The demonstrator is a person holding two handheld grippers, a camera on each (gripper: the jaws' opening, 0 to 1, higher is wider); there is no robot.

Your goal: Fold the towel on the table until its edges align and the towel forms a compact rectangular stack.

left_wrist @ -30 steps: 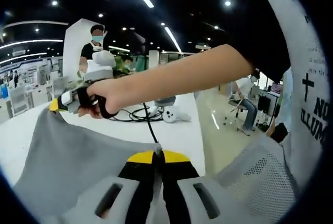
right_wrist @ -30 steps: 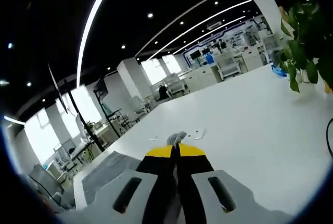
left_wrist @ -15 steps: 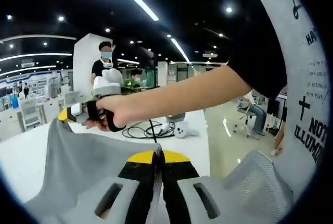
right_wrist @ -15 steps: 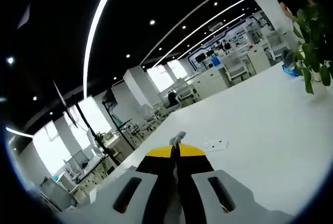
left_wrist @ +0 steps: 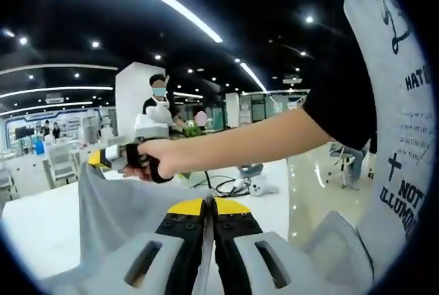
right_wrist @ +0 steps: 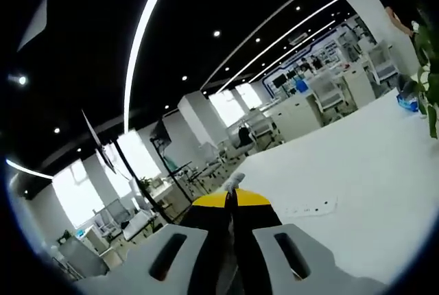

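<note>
Step in hand: the lift-and-carry part of a fold; both corners of the soft grey cloth towel point(left_wrist: 116, 202) are held up off the white counter point(left_wrist: 41, 219), and the fold itself is not yet laid.
Left hand-held gripper point(left_wrist: 208, 202): yellow-tipped jaws pressed together on a thin edge of the towel, which runs down between them.
Right hand-held gripper point(right_wrist: 231, 192): jaws pinched on a small tuft of grey cloth poking out at the tips; in the left gripper view it sits at the far top corner of the towel point(left_wrist: 103, 158), gripped in the person's hand point(left_wrist: 147, 164).
Towel position: hanging as a slanted sheet between the two grippers, its lower part probably resting on the counter, though the fisheye edge makes that hard to confirm.
Background: black cables point(left_wrist: 223, 185) lie on the counter beyond the towel.
Next move calls for: carrying both held corners forward together, level, and lowering them onto the opposite edge so the edges match before releasing.
</note>
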